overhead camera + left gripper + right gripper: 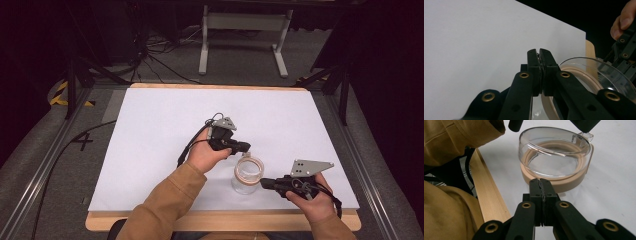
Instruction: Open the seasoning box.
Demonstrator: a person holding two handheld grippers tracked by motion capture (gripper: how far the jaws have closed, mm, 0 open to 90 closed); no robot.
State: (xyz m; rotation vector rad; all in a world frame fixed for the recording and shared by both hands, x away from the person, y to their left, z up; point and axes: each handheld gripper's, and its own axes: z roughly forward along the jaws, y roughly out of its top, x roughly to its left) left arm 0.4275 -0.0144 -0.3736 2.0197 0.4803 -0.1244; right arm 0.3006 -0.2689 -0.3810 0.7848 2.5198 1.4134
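I've got the jar (248,175) sitting low and right of centre in the high view, on the white sheet (165,130), not far from the sheet's near edge; clear glass w/ a tan ring round its rim. Left claw (245,148) comes in from the upper left of the jar, tip just at the rim; jaws clenched together, nothing btwn them in the left gripper view (539,72); whether it touches the glass I can't tell. Right claw (265,183) lies level at the jar's right side, tip just beside the wall; also clenched shut on nothing (540,195).

Room: lots of bare sheet to the upper left and across the top of the frame; less to the lower right, where the wooden table lip (225,220) runs along the bottom; in the right gripper view that lip (489,195) is just left of the jar (554,157).

In the way: my brown sleeve (165,200) crosses the lower centre; cables (165,60) and a white stand (245,30) on the floor at the top, well apart.
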